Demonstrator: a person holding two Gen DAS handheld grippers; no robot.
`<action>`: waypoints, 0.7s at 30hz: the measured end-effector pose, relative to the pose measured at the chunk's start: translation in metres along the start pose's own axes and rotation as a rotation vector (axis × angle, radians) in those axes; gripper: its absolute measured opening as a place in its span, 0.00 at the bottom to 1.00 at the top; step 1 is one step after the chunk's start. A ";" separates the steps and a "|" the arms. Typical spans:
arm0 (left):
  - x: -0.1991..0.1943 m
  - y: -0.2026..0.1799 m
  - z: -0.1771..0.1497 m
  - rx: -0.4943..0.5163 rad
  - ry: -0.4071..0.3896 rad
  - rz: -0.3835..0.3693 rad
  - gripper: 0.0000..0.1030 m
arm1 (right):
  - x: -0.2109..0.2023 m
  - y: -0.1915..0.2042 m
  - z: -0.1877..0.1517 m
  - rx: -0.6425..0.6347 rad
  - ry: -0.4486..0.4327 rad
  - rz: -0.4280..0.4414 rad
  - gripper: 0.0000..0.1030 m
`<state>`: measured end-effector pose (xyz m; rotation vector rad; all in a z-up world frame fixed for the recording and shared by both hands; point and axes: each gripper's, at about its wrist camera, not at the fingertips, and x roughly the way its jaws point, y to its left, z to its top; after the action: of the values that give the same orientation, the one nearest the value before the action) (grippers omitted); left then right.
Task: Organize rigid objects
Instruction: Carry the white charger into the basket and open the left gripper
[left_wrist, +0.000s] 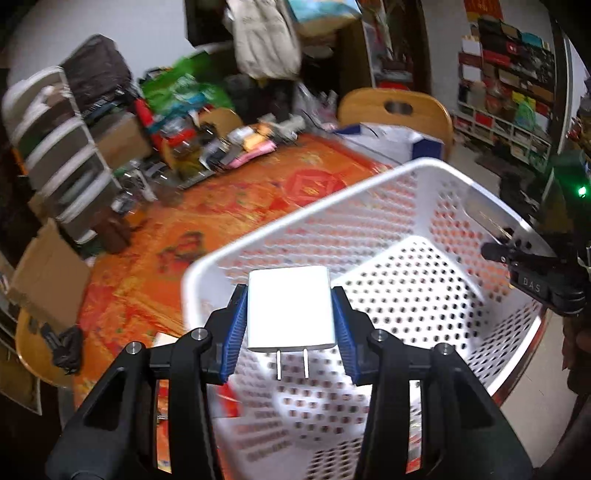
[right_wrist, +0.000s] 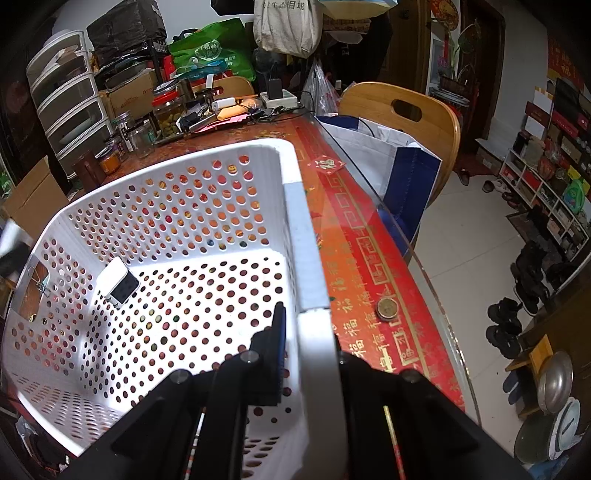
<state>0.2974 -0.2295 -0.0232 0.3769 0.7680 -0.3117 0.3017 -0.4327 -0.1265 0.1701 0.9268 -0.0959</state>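
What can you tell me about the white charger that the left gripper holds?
The white charger is a small, smooth block with rounded corners; it looks like plastic. Two flat metal prongs stick out of its near end, toward the camera. The left gripper clamps it by its two sides between blue ribbed pads. It hangs above the near rim of the white perforated basket, touching nothing else.

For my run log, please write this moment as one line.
left hand-held gripper: shut on white charger, above basket | right hand-held gripper: shut on white basket rim | basket contents: one small adapter

White perforated basket (left_wrist: 369, 236); white charger (left_wrist: 290, 308); red-gold tablecloth (left_wrist: 221, 206)
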 end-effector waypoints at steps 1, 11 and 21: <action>0.007 -0.008 0.002 0.011 0.025 -0.019 0.40 | 0.000 -0.001 0.000 -0.001 0.001 0.001 0.07; 0.069 -0.043 -0.004 0.048 0.291 -0.135 0.40 | 0.001 -0.001 -0.001 -0.004 0.003 0.011 0.07; 0.077 -0.050 -0.008 0.093 0.356 -0.160 0.40 | 0.001 0.000 -0.002 -0.004 0.003 0.010 0.07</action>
<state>0.3244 -0.2812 -0.0944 0.4666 1.1391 -0.4377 0.3005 -0.4327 -0.1284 0.1714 0.9285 -0.0843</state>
